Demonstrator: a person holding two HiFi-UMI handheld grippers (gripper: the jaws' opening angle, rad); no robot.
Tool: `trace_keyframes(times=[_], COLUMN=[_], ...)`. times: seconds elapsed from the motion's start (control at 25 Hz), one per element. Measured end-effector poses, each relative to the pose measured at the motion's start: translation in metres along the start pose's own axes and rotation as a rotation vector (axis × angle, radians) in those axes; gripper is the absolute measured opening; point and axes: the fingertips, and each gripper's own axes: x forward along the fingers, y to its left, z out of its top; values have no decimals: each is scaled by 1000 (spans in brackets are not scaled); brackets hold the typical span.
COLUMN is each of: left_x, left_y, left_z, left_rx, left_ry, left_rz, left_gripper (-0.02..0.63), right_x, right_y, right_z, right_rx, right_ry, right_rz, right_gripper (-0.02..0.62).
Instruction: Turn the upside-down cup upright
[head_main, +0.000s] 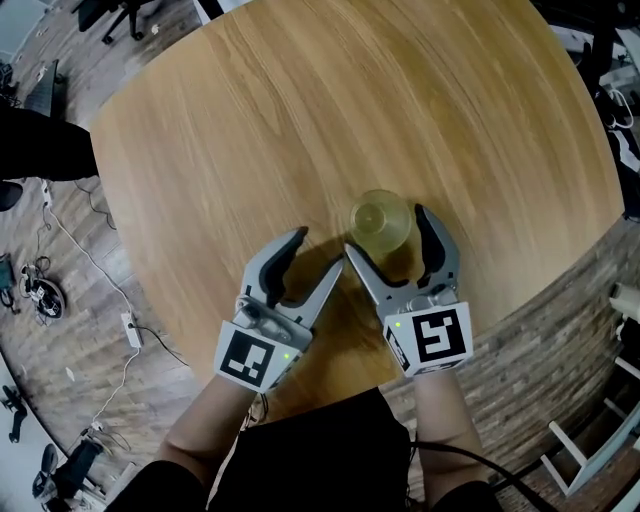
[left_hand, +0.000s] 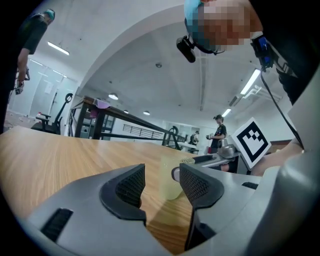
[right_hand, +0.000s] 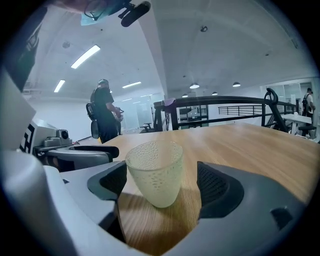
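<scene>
A pale yellow, dimpled translucent cup stands upright, mouth up, on the round wooden table. My right gripper is open around it, one jaw on each side. In the right gripper view the cup sits between the pads with a gap to the right pad; contact with the left pad is unclear. My left gripper lies just left of the right one, open, with nothing between its jaws. In the left gripper view the cup shows beyond the jaws, partly hidden by the right pad.
The table's near edge runs just below both grippers. On the wooden floor at the left lie cables and a power strip. A white rack stands at the lower right. A person stands beyond the table's far side.
</scene>
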Motion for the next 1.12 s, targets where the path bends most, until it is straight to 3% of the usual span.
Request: trace_keyframes(times=[0.28, 0.56, 0.92, 1.12], left_x=[-8, -15, -16, -10], left_y=[4, 4, -15, -35], left_z=[0, -7, -19, -14], left_rx=[0, -5, 102, 174], left_ry=[-12, -12, 44, 59], left_rz=[3, -7, -79, -134], left_gripper=[209, 209, 244, 261], right_x=[11, 7, -17, -45], right_y=[10, 5, 4, 20], right_z=[10, 15, 36, 68], right_rx=[-48, -63, 6, 86], right_ry=[-35, -68, -133, -187], right_rz=[24, -32, -12, 69], right_gripper=[370, 367, 367, 367])
